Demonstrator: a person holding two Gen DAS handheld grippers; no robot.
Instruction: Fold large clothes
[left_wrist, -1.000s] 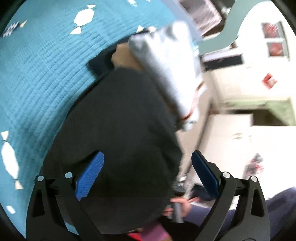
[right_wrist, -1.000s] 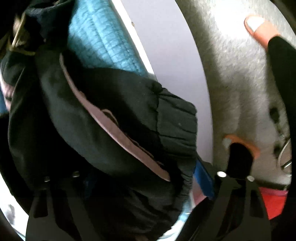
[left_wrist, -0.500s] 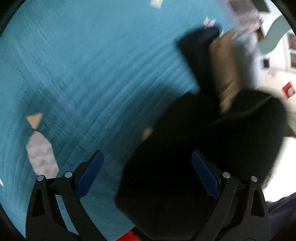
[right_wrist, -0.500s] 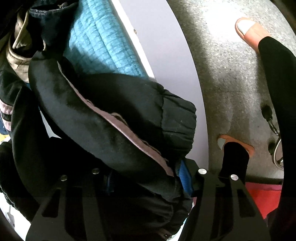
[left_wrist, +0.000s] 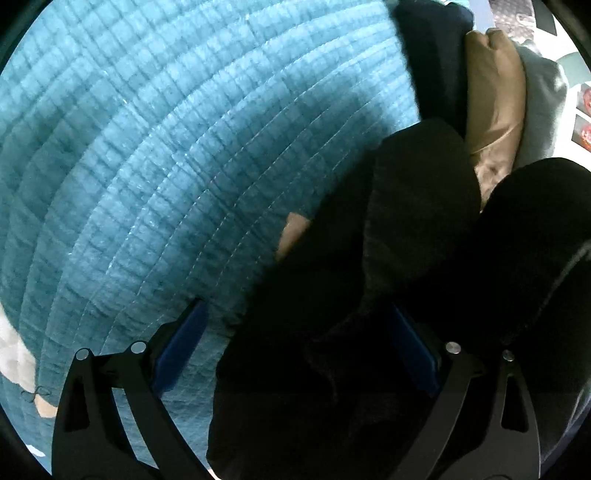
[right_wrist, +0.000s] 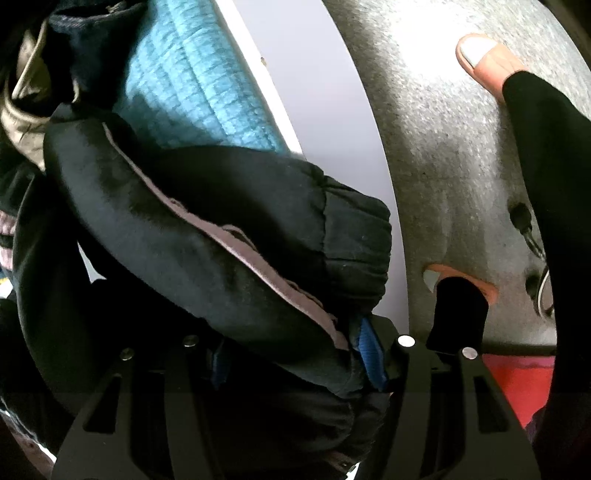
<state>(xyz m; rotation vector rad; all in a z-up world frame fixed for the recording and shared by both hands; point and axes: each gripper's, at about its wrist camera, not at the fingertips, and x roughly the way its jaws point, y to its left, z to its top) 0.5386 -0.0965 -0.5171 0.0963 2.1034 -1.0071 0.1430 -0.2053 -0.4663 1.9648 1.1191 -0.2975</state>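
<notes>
A: Where is the black garment (left_wrist: 369, 332)?

B: We see it bunched on the teal quilt (left_wrist: 166, 166), spilling over the bed's edge beside a tan garment (left_wrist: 495, 110).

A: And our 2 tongs?

B: Our left gripper (left_wrist: 295, 347) stands spread, cloth lying loose between. Our right gripper (right_wrist: 295, 360) pinches the cuffed sleeve (right_wrist: 351, 240), its jaws easing open slightly.

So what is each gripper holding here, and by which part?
The right gripper has the black jacket by its sleeve, near the ribbed cuff, jaws opening slightly. The left gripper is wide open over the jacket, holding nothing.
</notes>
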